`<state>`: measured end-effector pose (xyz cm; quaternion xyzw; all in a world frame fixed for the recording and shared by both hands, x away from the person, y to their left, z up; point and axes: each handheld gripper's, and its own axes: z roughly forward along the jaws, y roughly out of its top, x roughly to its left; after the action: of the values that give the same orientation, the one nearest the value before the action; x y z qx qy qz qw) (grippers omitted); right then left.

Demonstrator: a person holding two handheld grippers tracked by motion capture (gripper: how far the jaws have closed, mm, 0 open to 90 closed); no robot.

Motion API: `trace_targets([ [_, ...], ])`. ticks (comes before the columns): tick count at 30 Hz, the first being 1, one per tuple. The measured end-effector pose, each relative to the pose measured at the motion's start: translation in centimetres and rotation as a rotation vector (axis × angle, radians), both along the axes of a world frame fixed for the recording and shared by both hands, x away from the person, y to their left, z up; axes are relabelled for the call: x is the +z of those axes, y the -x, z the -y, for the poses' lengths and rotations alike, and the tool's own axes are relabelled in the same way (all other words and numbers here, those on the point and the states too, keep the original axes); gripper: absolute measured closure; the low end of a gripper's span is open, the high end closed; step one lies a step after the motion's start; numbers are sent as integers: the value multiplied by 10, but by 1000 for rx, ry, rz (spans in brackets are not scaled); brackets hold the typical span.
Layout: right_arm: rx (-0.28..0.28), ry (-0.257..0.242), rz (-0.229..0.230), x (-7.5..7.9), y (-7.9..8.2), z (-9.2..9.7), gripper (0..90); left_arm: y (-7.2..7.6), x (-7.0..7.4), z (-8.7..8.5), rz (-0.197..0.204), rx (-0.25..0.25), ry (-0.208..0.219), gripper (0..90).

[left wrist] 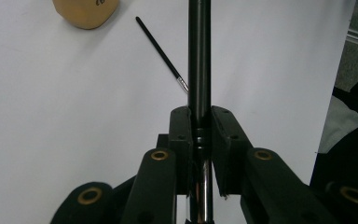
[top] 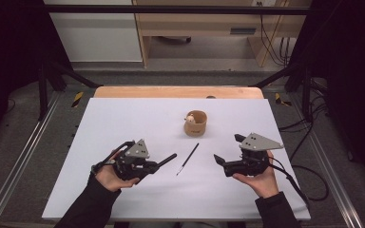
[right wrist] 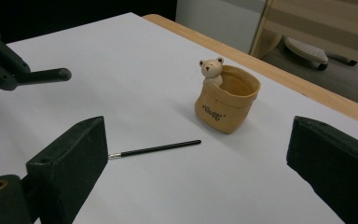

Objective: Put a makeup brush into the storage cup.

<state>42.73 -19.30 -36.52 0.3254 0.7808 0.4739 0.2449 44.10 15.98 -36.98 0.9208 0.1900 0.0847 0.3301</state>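
Two grippers low in the high view, one loose brush (top: 188,158) on the white sheet (top: 123,123) between them. Left gripper (top: 164,161) is clamped on a black rod (top: 167,159); in the left gripper view the rod (left wrist: 199,56) runs straight up between the closed jaws. Right gripper (top: 228,149) is spread wide and empty, jaws at either side of the right gripper view.

Brush lies flat at frame centre, long axis diagonal: handle end upper right toward the cup (top: 196,123), ferrule end lower left. Rod tip sits just beside the ferrule, apart from it. Cup stands above the brush, near it, not touching, with a small bear (right wrist: 211,69) on its rim.

My read: left gripper is nearer but occupied, so the right would take the brush. Its jaws point left toward the handle and would have to close across that diagonal.
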Motion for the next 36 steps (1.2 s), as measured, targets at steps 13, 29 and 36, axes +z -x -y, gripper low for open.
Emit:
trace_targets([
  [13,77,85,12,17,2,-23,73,-6,10,25,-13,-90,-50,787],
  [29,179,214,-1,20,4,-51,117,-11,16,41,-38,-162,-65,788],
  [36,217,260,-1,19,6,-59,147,-10,17,47,-40,-186,-86,788],
])
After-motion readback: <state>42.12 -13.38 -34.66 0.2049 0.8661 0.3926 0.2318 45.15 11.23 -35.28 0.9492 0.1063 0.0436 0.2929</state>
